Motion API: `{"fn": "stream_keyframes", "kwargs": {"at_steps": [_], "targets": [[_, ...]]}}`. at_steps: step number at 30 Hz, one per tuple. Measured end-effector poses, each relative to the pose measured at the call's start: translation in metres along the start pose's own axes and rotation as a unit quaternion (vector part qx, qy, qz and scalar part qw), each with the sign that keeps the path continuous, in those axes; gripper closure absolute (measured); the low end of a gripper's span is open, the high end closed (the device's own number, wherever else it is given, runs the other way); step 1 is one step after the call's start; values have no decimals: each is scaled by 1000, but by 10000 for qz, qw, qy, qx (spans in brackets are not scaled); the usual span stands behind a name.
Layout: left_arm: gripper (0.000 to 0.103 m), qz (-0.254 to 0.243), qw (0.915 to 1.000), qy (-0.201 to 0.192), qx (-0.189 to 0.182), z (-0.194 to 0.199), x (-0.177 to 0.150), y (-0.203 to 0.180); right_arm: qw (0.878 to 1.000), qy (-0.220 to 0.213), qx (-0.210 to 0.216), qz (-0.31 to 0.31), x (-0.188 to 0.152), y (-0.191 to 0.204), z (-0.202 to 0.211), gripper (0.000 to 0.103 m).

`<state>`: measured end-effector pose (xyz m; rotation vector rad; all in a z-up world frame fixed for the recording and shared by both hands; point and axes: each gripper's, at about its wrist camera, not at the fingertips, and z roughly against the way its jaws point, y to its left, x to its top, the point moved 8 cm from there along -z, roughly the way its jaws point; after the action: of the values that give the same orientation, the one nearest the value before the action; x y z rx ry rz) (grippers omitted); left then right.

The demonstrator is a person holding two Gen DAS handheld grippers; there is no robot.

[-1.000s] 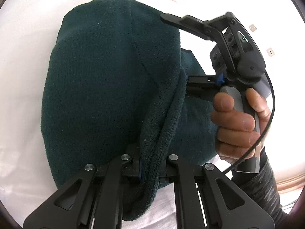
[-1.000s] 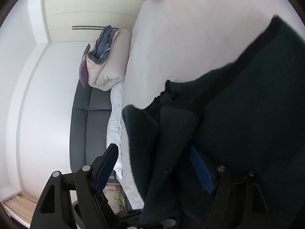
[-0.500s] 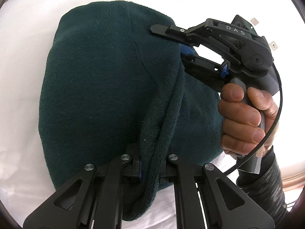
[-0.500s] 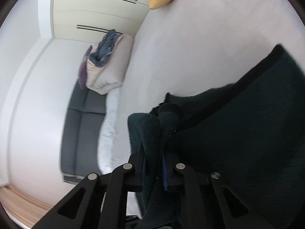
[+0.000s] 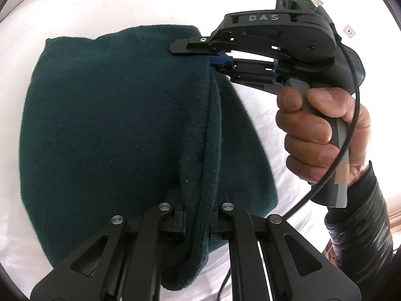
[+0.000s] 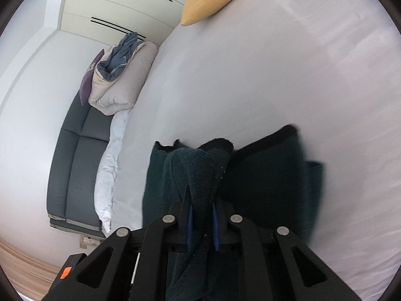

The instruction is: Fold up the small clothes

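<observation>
The only readable lettering is "DAS", in raised pale capitals on the upper arm of the black plastic right gripper (image 5: 215, 59), seen from the left wrist camera. The right wrist camera shows no legible text, label or number anywhere.

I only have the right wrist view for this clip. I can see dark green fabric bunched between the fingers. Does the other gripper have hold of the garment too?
Observer: Yes. The left gripper is shut on a bunched edge of the dark green garment, at the end nearest its camera.
Operator: Where does my gripper sit on that edge?
Observer: The right gripper pinches the far end of the same raised edge.
Operator: Is the rest of the garment in the air?
Observer: No. Most of it lies spread on the white sheet; only the pinched ridge is lifted.
</observation>
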<state>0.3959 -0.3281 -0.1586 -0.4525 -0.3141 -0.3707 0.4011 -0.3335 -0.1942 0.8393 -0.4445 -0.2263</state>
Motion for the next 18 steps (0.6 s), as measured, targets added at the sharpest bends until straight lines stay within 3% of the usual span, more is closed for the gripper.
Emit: {"fn": "stream_keyframes", "kwargs": {"at_steps": [14,16,18], "targets": [[95,64,10000,-26,58,-25,-1,-33,9994,218,-260,-103,19,-40,8,89],[88,76,9999,-75,22,-22,-4,-36,9994,216,-226,-169,19,-47,7,89],[72,150,9996,-53,-241,-13,-10,-37,9989,193,-87,-426,18,-59,7,89]]}}
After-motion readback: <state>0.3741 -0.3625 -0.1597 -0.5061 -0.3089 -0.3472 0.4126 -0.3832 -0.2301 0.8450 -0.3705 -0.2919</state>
